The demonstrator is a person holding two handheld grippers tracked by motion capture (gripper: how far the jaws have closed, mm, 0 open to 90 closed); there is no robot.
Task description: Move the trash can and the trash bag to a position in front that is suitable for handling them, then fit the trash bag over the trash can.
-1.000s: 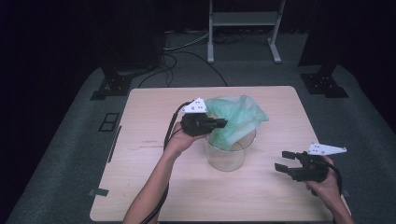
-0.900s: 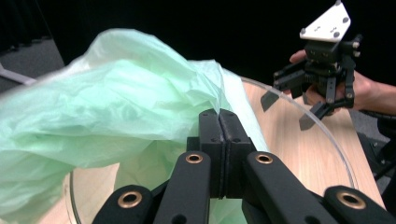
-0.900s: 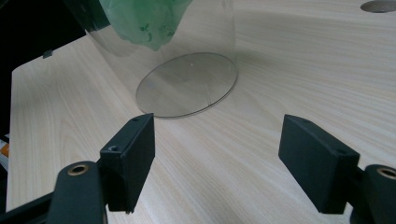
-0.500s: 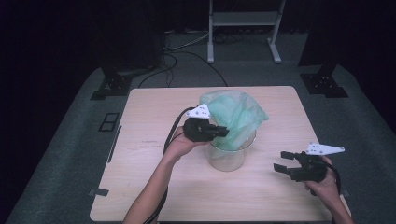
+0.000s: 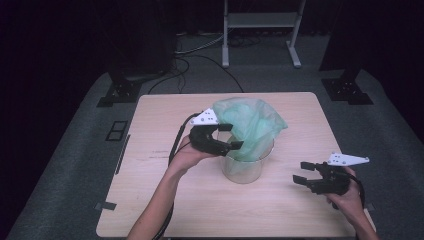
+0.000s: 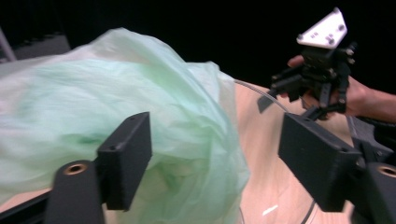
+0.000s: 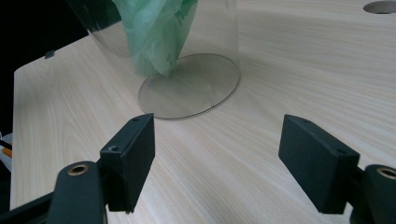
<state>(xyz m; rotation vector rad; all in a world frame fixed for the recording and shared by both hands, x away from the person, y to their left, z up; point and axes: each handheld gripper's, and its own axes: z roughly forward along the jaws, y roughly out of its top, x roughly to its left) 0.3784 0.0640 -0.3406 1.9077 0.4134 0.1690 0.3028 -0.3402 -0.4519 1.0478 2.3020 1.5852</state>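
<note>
A clear round container (image 5: 242, 170) stands mid-table with a thin green plastic bag (image 5: 252, 127) stuffed into it and billowing over its rim. My left gripper (image 5: 234, 137) hovers at the rim's left side. Its jaws have just been opening and now stand open. In the left gripper view the bag (image 6: 116, 93) lies behind and between the jaws of that gripper (image 6: 215, 154), and the pads do not press on it. My right gripper (image 5: 299, 172) is open and empty, low over the table right of the container. Its own view shows the container's base (image 7: 191, 88) and the bag's tip (image 7: 159, 32) ahead of the gripper (image 7: 217, 158).
The wooden table (image 5: 150, 200) has bare surface around the container. A round hole (image 7: 380, 5) sits in the tabletop beyond the container. Stand legs (image 5: 295, 55) and cables lie on the grey floor behind the table.
My left gripper's jaws have gone from shut on the bag's edge to open, letting it go, after sinking slightly toward the rim. The right gripper has stayed still.
</note>
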